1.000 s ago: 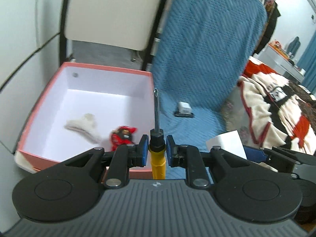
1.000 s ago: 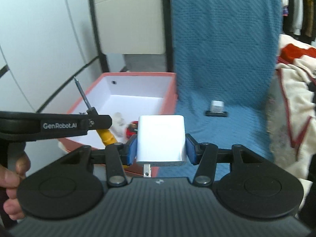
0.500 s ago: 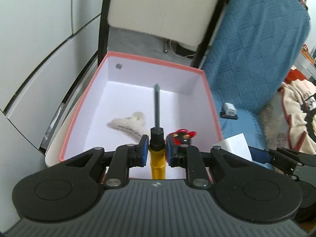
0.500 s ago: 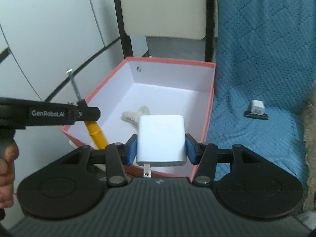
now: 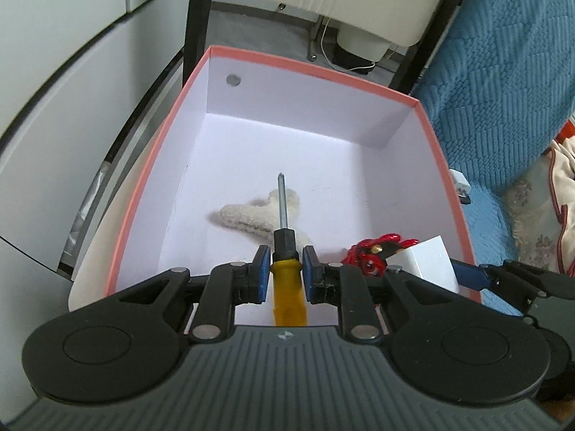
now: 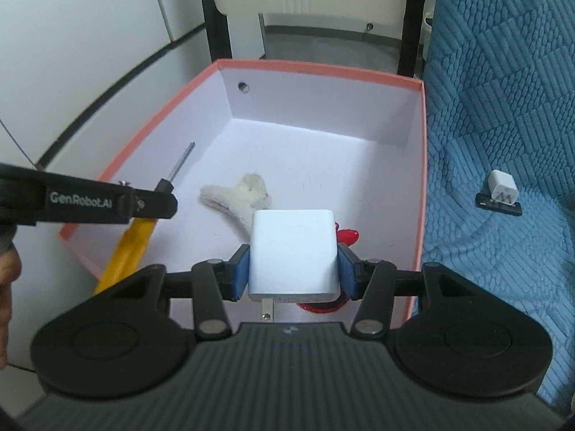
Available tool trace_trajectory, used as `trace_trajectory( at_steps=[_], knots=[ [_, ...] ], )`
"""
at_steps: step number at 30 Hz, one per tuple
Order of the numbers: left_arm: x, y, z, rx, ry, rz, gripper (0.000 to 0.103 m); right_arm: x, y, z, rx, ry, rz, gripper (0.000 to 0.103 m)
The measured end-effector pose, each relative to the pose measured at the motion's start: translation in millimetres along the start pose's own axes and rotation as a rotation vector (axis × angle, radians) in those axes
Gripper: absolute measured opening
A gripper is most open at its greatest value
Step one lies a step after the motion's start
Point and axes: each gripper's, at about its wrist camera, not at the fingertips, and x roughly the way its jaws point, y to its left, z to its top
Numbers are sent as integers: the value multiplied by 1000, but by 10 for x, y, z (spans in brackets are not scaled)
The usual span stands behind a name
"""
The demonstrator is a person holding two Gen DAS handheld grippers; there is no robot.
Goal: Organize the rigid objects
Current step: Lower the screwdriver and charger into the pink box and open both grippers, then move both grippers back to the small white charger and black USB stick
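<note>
My left gripper (image 5: 285,265) is shut on a yellow-handled screwdriver (image 5: 287,287) and holds it over the near left part of the pink box (image 5: 316,68), shaft pointing forward. My right gripper (image 6: 294,273) is shut on a white charger block (image 6: 294,251) and holds it over the box's near edge. The charger also shows in the left wrist view (image 5: 429,264), and the screwdriver in the right wrist view (image 6: 129,248). Inside the box lie a fluffy white toy (image 6: 240,201) and a red trinket (image 5: 377,249).
A small white plug on a black base (image 6: 501,195) sits on the blue blanket (image 6: 503,107) right of the box. A chair with black legs (image 6: 215,10) stands behind the box. White cabinet doors (image 6: 72,36) are at the left.
Both grippers have moved forward and tilted down over the box, each still holding its object. The box now fills both views.
</note>
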Motion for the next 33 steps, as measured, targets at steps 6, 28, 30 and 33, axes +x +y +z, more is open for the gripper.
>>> trace_trajectory(
  at_steps=[6,28,30,33],
  knots=[
    [144,67,26,-8,21,1,23,119,-3,-23,-3,19,-7,56],
    [-715,-389,-126,2,-168,3,57,-601,-71,-119,9,-112,23,54],
    [-817,-482,-161,9,-185,-1,57,-711,-107,-136,10,-131,19,54],
    [-969,-622,-214,15,-208,-13,57,-887,-159,-169,11,-162,15,54]
  ],
)
